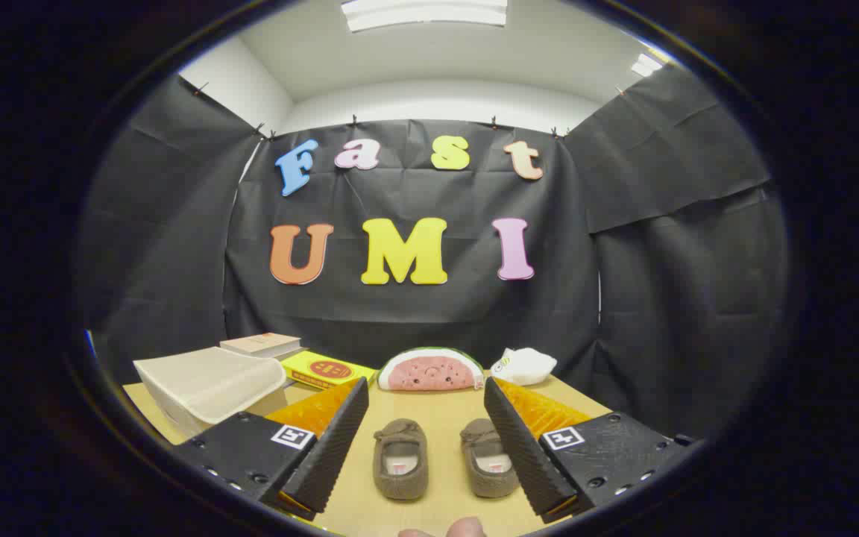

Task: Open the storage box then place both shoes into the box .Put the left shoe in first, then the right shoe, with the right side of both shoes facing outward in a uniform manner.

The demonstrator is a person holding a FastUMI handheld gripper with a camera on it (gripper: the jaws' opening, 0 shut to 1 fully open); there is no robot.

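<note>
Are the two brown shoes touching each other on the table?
Apart. The gripper view shows bare table between the left shoe and the right shoe; the open tool holds nothing.

Grey-brown, both shoes, with pale insoles. Black, ribbed fingers, orange-backed. Translucent off-white storage box. Yellow box with red emblem. Pink watermelon plush, green-rimmed. White plush. Tan table.
</note>
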